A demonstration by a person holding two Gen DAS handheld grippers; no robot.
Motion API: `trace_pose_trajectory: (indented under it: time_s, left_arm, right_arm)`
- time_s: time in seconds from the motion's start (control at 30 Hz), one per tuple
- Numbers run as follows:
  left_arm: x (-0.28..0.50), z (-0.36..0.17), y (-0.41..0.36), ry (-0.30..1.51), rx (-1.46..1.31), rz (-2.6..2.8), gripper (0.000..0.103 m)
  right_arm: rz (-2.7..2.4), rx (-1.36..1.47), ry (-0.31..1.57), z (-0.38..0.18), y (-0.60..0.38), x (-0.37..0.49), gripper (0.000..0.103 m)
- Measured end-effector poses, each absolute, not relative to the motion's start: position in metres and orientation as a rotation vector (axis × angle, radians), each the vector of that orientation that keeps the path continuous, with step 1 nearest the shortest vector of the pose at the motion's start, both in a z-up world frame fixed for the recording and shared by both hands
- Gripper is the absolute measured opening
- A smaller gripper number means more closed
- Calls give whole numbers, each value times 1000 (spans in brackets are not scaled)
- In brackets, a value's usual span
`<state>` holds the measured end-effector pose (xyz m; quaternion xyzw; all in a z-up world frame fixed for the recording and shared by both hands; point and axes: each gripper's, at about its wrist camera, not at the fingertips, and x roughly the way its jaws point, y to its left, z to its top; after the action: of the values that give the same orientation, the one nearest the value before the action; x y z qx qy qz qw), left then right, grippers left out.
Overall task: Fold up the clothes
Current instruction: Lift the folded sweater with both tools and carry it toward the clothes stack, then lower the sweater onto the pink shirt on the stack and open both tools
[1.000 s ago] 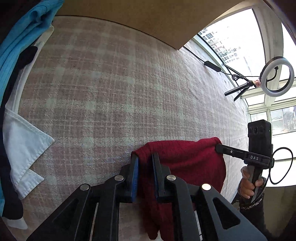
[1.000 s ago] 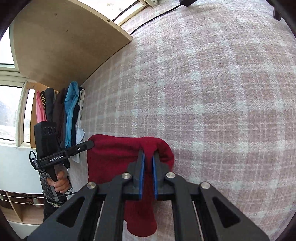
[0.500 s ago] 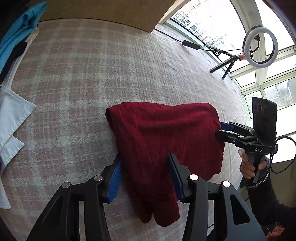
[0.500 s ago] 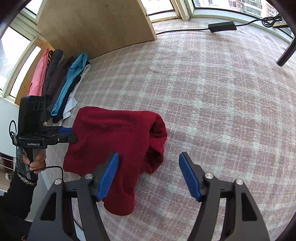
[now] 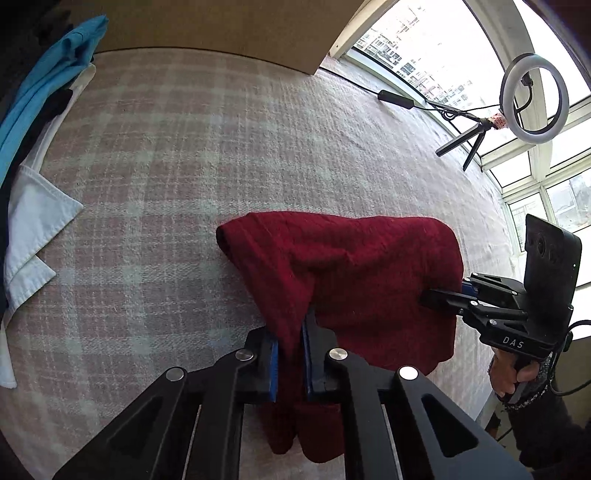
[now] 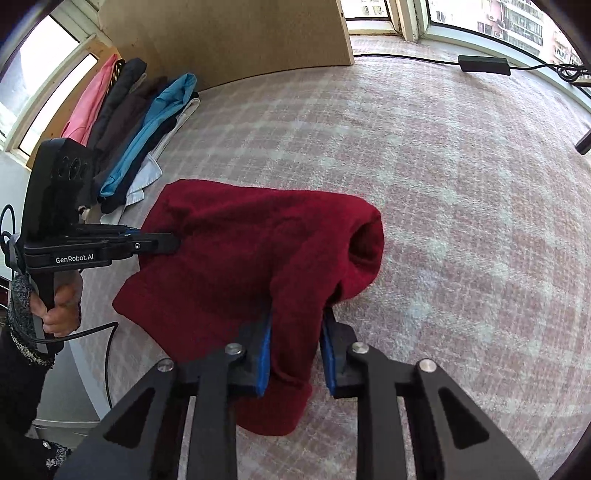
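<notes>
A dark red knit sweater [image 5: 354,266] lies folded on the pink plaid surface [image 5: 184,166]; it also shows in the right wrist view [image 6: 251,240]. My left gripper [image 5: 290,339] is shut on the sweater's left near edge. My right gripper [image 6: 295,332] is closed onto the sweater's right near edge, with a thick bunch of fabric between its blue pads. Each gripper also shows in the other's view: the right [image 5: 461,291] and the left [image 6: 162,242], each at the sweater's side.
A pile of clothes lies along the left edge: a blue garment [image 5: 40,88], a white shirt [image 5: 33,210], dark and pink pieces [image 6: 88,99]. A wooden board [image 6: 229,33] stands at the back. A ring light on a tripod [image 5: 532,99] and a cable [image 6: 480,64] are near the windows.
Half a second ago both grippers were open over the laid-down sweater. Both have since come down and closed on its near edges.
</notes>
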<state>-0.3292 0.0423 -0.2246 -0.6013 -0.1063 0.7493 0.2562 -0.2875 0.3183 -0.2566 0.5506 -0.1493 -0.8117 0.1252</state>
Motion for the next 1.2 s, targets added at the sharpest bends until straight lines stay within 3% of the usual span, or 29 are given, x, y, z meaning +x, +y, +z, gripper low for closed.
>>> trace_pose_trajectory:
  time_s: [0.27, 0.57, 0.83, 1.1, 1.2]
  left_arm:
    - [-292, -100, -17, -255, -1383, 2249, 8]
    - [-288, -10, -159, -185, -1252, 2490, 9]
    - [-348, 4, -270, -65, -1263, 2615, 9]
    - [-411, -33, -322, -34, -1315, 2610, 9]
    - [-434, -58, -336, -61, -1373, 2583, 14]
  right_arm:
    - [-2406, 1304, -468, -150, 295, -276, 20]
    - [-2377, 1060, -358, -58, 162, -320, 20]
    - [-2406, 1029, -369, -37, 32, -409, 20]
    - [-2429, 1148, -400, -64, -26, -485, 20]
    - [-2415, 1198, -416, -81, -30, -499, 20]
